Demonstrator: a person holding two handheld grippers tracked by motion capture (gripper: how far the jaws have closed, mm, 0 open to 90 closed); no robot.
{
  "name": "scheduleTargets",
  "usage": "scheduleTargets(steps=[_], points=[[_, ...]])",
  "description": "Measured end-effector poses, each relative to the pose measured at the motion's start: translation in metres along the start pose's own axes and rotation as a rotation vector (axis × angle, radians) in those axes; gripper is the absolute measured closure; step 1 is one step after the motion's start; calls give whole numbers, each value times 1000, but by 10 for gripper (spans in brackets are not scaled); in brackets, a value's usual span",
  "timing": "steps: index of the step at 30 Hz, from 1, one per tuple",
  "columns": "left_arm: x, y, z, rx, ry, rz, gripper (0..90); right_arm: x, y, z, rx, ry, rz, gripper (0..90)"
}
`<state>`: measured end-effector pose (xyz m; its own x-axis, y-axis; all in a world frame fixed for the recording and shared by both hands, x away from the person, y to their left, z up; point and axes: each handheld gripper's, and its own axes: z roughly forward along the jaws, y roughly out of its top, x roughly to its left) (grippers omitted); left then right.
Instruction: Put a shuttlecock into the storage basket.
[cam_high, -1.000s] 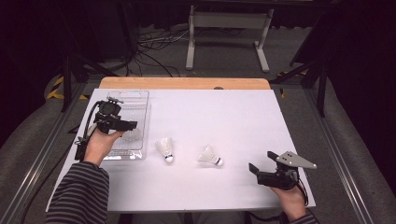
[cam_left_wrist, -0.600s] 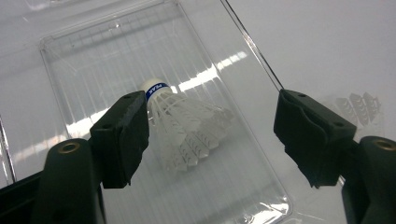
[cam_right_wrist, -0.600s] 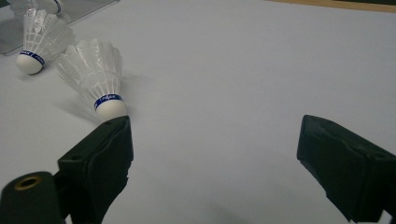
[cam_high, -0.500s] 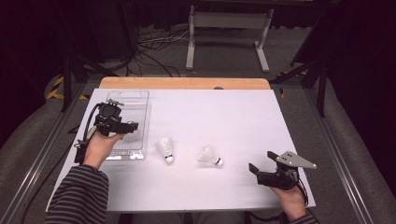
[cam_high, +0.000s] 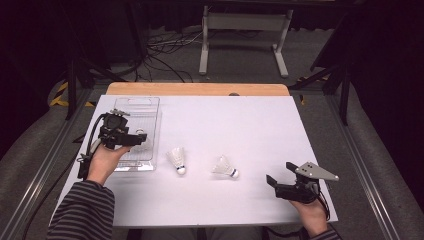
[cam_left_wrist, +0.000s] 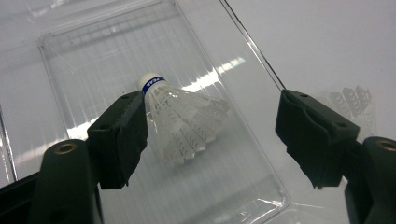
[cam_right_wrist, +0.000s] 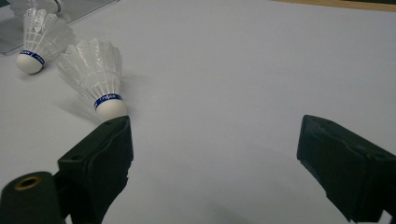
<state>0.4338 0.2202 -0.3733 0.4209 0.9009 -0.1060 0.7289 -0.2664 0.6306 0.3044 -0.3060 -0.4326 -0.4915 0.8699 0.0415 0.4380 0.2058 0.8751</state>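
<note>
Shuttlecock (cam_left_wrist: 180, 119) lying on its side in the clear plastic tray (cam_left_wrist: 84, 60) at the left of the table (cam_high: 250, 125), cork end pointing away from the left gripper (cam_left_wrist: 210, 128), feathers toward it. Left gripper poised just above, jaws spread wide, nothing pressed between the pads; one jaw close beside the cork, the other well clear. Looks like a drop-off into the tray just finished.

Two more shuttlecocks on the bare table: one just right of the tray (cam_high: 177, 160), another nearer the middle (cam_high: 224, 167). Right gripper (cam_high: 280, 184) resting at the near right edge, jaws gaping, holding nothing, pointed toward the middle shuttlecock (cam_right_wrist: 100, 74).

Risks from here: lifting the left gripper away carelessly could clip the cork with the near jaw and roll the light shuttlecock, or nudge the tray itself. Pinching feathers instead of the cork on the next pickup could crush them.
</note>
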Motion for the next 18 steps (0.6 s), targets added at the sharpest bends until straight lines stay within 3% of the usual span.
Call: scheduleTargets(steps=[18], points=[[2, -12, -7, -29, -15, 21, 243, 0, 0, 0, 2, 0, 0, 111]])
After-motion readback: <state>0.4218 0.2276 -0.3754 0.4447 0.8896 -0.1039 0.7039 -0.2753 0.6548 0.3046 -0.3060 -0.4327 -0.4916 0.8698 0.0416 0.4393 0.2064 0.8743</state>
